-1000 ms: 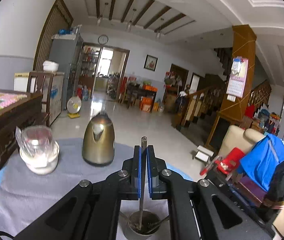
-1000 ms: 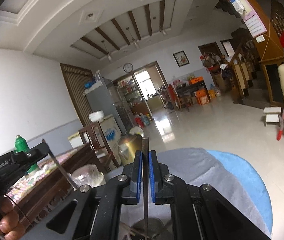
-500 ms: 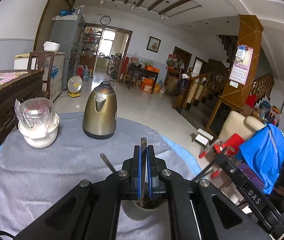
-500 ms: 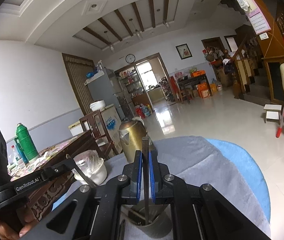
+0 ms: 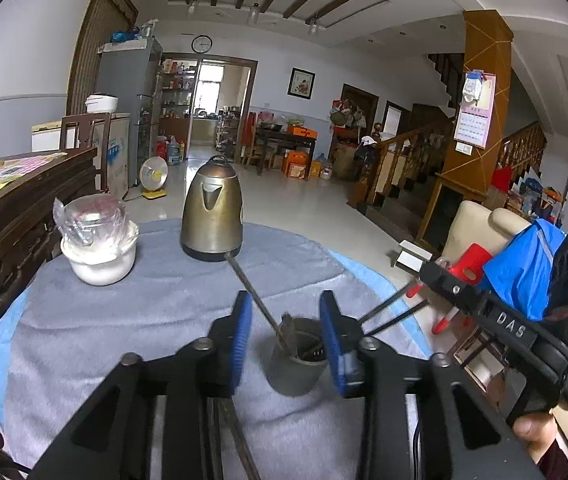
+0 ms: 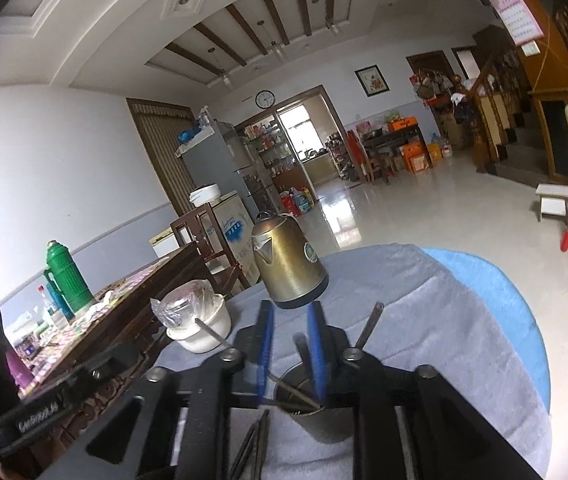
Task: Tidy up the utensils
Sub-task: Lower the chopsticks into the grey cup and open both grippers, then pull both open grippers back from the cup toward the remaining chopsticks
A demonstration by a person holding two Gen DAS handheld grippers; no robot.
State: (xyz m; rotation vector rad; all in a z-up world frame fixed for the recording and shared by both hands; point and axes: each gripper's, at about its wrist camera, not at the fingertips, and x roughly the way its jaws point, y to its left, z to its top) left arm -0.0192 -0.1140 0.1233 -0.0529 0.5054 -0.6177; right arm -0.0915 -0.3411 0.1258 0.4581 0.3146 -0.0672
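Utensils (image 5: 262, 312) lean in a metal cup (image 5: 297, 362) on the grey-clothed table (image 5: 144, 312), loose between both grippers. The left gripper (image 5: 285, 340) and right gripper (image 6: 289, 354) are opening, pressing nothing. Farther back stand a kettle (image 5: 212, 214) and a white pot (image 5: 98, 258).

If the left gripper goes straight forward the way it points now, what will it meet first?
Probably the metal cup, just ahead between the opening jaws of the left gripper. Depth is hard to judge.
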